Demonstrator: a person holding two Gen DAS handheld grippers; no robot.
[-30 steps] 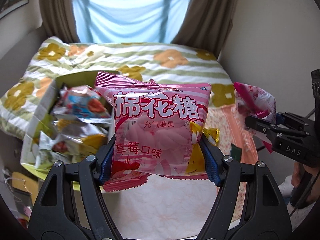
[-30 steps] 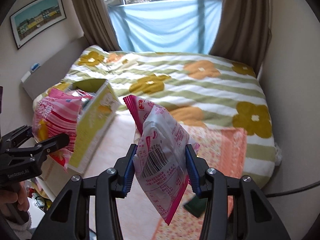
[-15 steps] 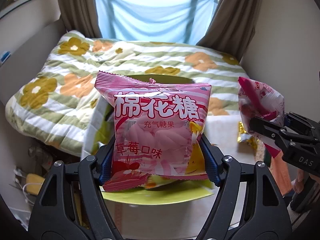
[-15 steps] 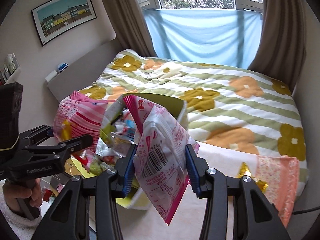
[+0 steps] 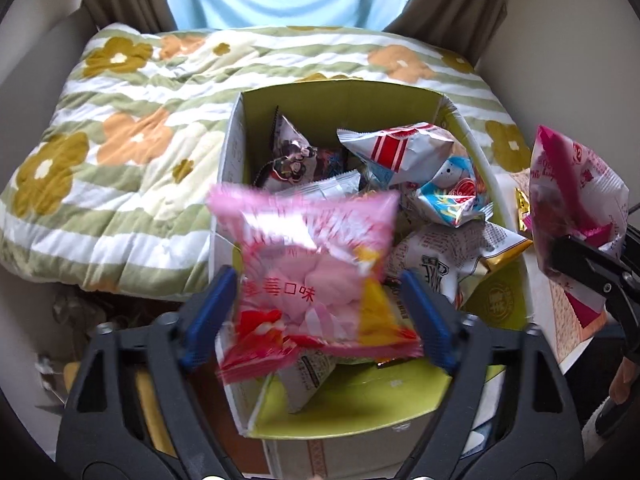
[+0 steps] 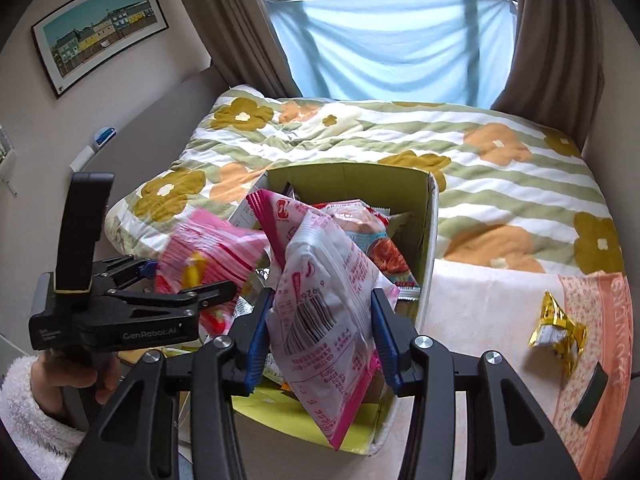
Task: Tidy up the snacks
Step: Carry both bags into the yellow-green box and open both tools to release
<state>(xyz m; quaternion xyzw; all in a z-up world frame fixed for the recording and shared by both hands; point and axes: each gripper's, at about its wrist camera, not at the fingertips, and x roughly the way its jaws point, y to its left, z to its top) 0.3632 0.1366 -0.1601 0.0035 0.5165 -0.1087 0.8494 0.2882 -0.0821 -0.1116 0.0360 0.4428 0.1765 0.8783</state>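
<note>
Now left claw point(image 5: 316, 292) spreads, dropping the marshmallow bag point(image 5: 312, 276) over the snack box point(image 5: 340, 100); right claw point(image 6: 320, 340), gripping its pink-and-white packet point(image 6: 320, 292), should release next

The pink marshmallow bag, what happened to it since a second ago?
The left gripper carried the pink marshmallow bag over the open snack box, and its jaws have opened; the bag looks blurred, likely dropping in. The right gripper also moved over the box, still clamping its white-and-pink packet.

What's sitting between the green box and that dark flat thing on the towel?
A crumpled gold wrapper lies between the box and the dark piece, in the right wrist view.
</note>
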